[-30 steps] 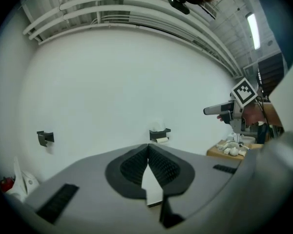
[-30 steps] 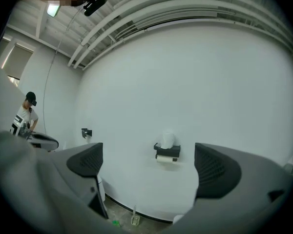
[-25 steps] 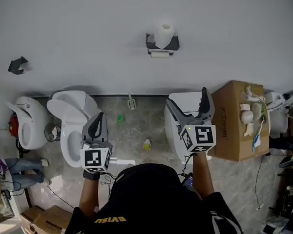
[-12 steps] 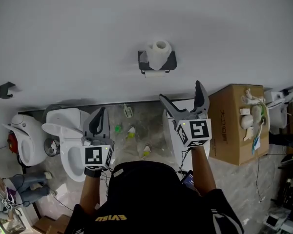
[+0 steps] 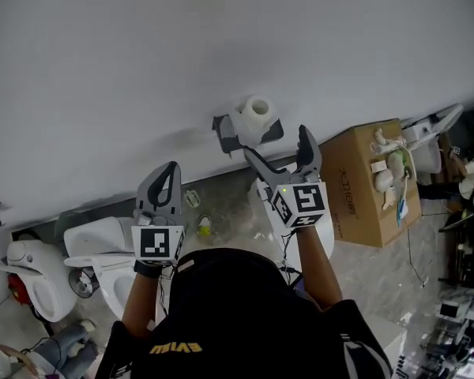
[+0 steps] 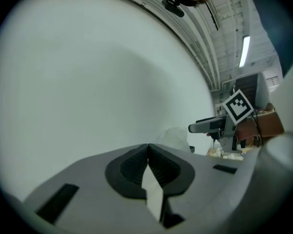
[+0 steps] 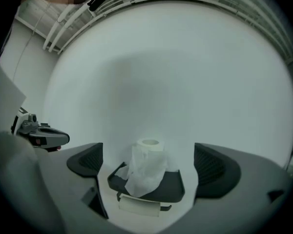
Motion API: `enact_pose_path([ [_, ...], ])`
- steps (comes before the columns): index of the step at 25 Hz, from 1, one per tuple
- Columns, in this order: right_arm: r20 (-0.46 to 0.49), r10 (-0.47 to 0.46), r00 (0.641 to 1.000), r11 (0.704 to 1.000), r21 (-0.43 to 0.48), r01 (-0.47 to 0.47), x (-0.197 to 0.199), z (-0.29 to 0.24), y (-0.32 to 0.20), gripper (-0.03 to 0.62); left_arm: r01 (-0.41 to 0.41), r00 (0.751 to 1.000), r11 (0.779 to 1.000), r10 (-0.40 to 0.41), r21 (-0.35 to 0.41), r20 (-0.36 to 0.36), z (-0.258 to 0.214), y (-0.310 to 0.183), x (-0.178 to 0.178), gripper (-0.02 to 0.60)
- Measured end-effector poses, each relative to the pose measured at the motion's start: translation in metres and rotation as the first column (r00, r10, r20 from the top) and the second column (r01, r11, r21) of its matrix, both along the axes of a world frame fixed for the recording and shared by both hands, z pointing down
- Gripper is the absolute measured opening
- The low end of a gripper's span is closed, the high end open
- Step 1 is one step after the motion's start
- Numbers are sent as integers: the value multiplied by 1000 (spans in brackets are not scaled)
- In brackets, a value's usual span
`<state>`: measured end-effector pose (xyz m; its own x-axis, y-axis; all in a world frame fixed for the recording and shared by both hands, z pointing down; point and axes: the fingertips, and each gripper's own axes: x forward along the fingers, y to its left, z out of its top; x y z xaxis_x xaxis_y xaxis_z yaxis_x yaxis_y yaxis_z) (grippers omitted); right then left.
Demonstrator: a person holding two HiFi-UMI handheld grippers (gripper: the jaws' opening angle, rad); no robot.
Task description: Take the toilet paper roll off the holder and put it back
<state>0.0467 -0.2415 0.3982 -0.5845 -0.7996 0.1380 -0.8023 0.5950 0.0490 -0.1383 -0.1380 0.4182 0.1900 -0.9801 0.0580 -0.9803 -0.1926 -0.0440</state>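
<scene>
The white wall (image 5: 142, 69) is filling more of the head view than half a second ago, and the scene is now tilting, with the cardboard box (image 5: 363, 188) sliding up to the right. The right gripper (image 5: 278, 144) is drawing closer to the dark holder (image 5: 229, 136) than before. Its jaws are standing wide apart with nothing gripped, framing the holder (image 7: 161, 189) in the right gripper view without touching it. The left gripper (image 5: 171, 170) is riding higher against the wall than earlier, its jaws (image 6: 148, 155) pressing together on nothing. The toilet paper roll (image 5: 255, 115) is sitting on the holder's shelf, standing on end against the wall. Its long axis is running upright, with the core opening facing up (image 7: 147, 167) and a loose sheet hanging down over the shelf's front edge.
</scene>
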Motion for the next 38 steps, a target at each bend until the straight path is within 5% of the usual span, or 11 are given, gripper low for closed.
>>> enact_pose_path([
  [5, -20, 65, 998, 998, 11, -65, -13, 1, -19, 578, -107, 994, 994, 108, 17, -34, 3, -32, -2, 11],
  [12, -40, 99, 994, 995, 15, -98, -21, 16, -36, 578, -151, 981, 988, 153, 29, -115, 15, -64, 0, 11],
  [17, -40, 74, 996, 997, 1, -74, -37, 28, -37, 578, -185, 982, 983, 185, 7, -38, 31, -65, -5, 11],
  [38, -45, 53, 998, 999, 3, -53, -37, 16, -45, 578, -205, 977, 979, 205, 10, -55, 23, -69, 10, 11],
])
